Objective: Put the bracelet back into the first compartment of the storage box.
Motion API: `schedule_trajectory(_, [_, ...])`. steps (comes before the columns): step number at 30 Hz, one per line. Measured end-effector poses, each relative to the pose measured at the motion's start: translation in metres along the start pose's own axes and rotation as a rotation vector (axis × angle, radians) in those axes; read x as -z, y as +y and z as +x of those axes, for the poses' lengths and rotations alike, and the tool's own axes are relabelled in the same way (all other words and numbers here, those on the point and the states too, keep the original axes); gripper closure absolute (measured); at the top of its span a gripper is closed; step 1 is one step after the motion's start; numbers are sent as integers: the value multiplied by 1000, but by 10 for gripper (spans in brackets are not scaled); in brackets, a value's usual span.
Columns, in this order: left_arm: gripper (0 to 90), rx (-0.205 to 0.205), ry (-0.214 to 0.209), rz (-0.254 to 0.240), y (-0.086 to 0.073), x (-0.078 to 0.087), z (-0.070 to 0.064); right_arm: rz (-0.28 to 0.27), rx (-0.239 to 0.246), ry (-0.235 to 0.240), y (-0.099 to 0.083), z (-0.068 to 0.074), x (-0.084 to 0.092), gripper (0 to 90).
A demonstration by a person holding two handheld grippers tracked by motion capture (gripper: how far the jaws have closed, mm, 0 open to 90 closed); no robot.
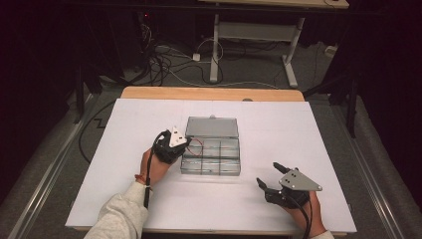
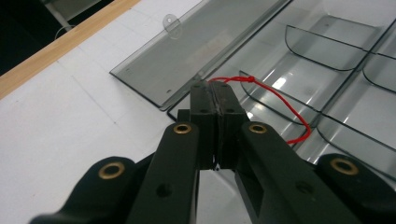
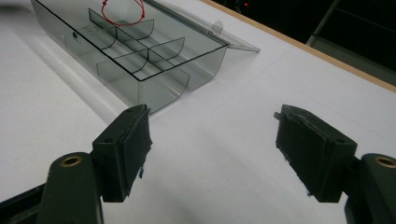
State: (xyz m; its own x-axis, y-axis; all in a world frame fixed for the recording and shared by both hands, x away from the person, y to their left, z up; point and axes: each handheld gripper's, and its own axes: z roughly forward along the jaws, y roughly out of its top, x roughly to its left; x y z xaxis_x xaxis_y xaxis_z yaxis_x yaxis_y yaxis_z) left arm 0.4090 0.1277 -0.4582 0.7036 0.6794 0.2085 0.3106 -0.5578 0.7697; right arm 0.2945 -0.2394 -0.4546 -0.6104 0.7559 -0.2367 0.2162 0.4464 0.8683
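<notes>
Two sets of tongs work at a white counter [image 1: 124, 164] under a fixed overhead camera. The left tongs [image 2: 215, 93] are clenched, jaws pressed flat together, on a loop of red string [image 2: 280, 100] pinched at their tips. The string arcs out to one side of the jaws and hangs over a compartment of a clear plastic organizer box [image 1: 211, 159]. Seen from above, the left tongs [image 1: 185, 143] sit at the box's near-left corner, the person's left hand [image 1: 155, 167] and a pale grey sleeve [image 1: 122, 214] trailing back toward the counter's near edge. The right tongs [image 3: 212, 140] are released, their two black padded jaws standing wide apart with bare white counter between them, grasping nothing. From overhead they [image 1: 268, 174] rest on the counter well to the right of the box, near its front edge, with a grey three-cornered plate [image 1: 298, 180] on top. The box is divided by curved smoky partitions [image 3: 135, 51] into several compartments, and its hinged lid [image 1: 212, 127] lies open flat behind it, a small hanging tab [image 2: 172, 23] at the lid's far rim. The white sheet covers most of the counter, leaving a strip of wooden edge [image 1: 211, 93] at the back. Beyond it, cables [image 1: 169, 62] sprawl across grey floor beneath a second desk's white legs [image 1: 215, 50].
</notes>
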Motion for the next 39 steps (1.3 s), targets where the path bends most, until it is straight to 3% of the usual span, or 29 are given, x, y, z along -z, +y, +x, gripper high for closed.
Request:
schedule_trajectory(3, [860, -13, 5, 7, 0, -2, -3, -1, -6, -3, 0, -1, 0, 262])
schedule_trajectory(11, [861, 17, 63, -11, -2, -2, 4, -1, -5, -1, 0, -1, 0, 264])
schedule_trajectory(18, [858, -15, 45, -4, 2, -8, -3, 3, -2, 1, 0, 0, -1, 264])
schedule_trajectory(23, [793, 2, 32, -6, 2, -9, -3, 4, -3, 2, 0, 0, -1, 264])
schedule_trajectory(36, [792, 18, 10, -40, 1, -2, 0, -3, -8, 2, 0, -1, 1, 264])
schedule_trajectory(39, [751, 20, 3, -46, 1, 0, 0, -8, -2, 0, 1, -1, 2, 264])
